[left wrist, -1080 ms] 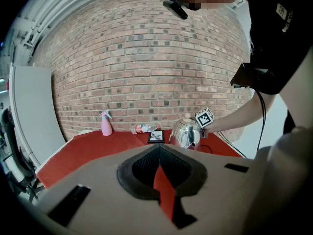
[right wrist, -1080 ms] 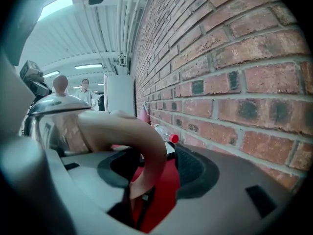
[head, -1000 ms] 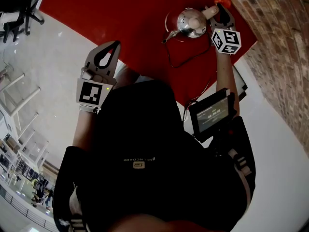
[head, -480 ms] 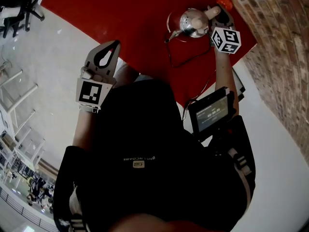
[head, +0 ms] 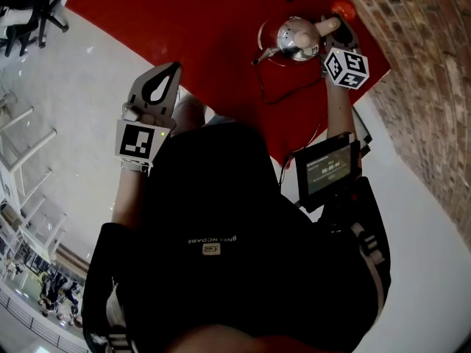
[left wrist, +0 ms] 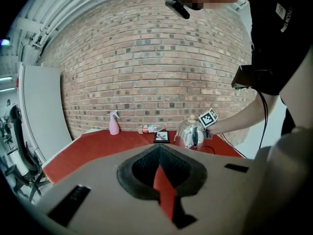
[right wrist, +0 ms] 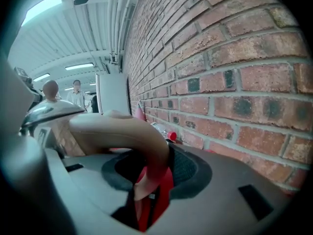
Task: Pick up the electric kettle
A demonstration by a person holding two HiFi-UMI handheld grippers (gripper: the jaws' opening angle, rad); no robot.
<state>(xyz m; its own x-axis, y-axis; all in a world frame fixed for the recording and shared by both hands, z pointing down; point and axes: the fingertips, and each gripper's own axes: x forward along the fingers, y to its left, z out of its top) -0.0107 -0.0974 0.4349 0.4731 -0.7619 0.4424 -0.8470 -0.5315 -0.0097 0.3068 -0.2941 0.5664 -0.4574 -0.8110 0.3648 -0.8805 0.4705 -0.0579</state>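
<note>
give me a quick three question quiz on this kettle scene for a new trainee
1. True or false: the right claw grips the kettle by its spout.
2. What is between the left claw's jaws? A a bottle, B nothing, C the cord.
3. Fill in: the tabletop is ___.
Key: 1 false, its jaws have just closed on the beige handle; 2 B; 3 red.

Head view: steeply down over red bench (head: 184, 28). Left gripper view: distant, near-level. Right gripper view: close-up. All share shiny steel kettle (head: 294, 39).
</note>
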